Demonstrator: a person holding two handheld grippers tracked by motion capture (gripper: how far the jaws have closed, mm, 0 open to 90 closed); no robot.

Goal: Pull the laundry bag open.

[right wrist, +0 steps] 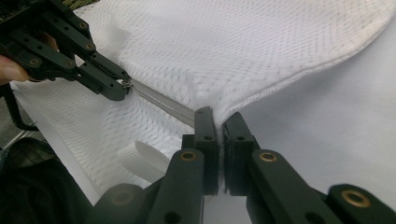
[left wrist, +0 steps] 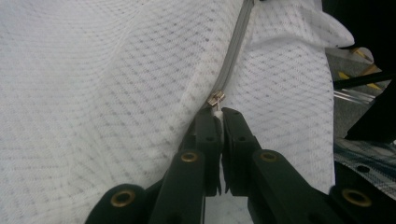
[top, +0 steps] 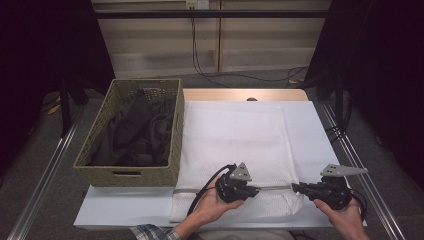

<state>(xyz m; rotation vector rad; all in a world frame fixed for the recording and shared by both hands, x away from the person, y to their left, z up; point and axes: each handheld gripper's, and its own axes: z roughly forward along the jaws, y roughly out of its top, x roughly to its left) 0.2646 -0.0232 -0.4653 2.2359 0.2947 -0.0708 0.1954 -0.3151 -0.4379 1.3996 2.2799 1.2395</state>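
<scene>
With our left hand-held gripper [left wrist: 218,114] clamped on the zipper pull [left wrist: 215,99] and our right hand-held gripper [right wrist: 218,116] pinching the mesh bag [top: 235,135] at its zipper end, a skewed tug could tear the pull free or jam the zipper [top: 275,188].

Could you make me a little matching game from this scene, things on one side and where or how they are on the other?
Things:
1. left tongs
2. right tongs
3. dark clothes
4. woven basket

Places or states:
A. piled inside the basket
B. shut on the mesh bag's zipper pull
C. stands left of the mesh bag
D. shut on the mesh bag's edge, at the zipper's other end

Pairs: 1-B, 2-D, 3-A, 4-C
</scene>
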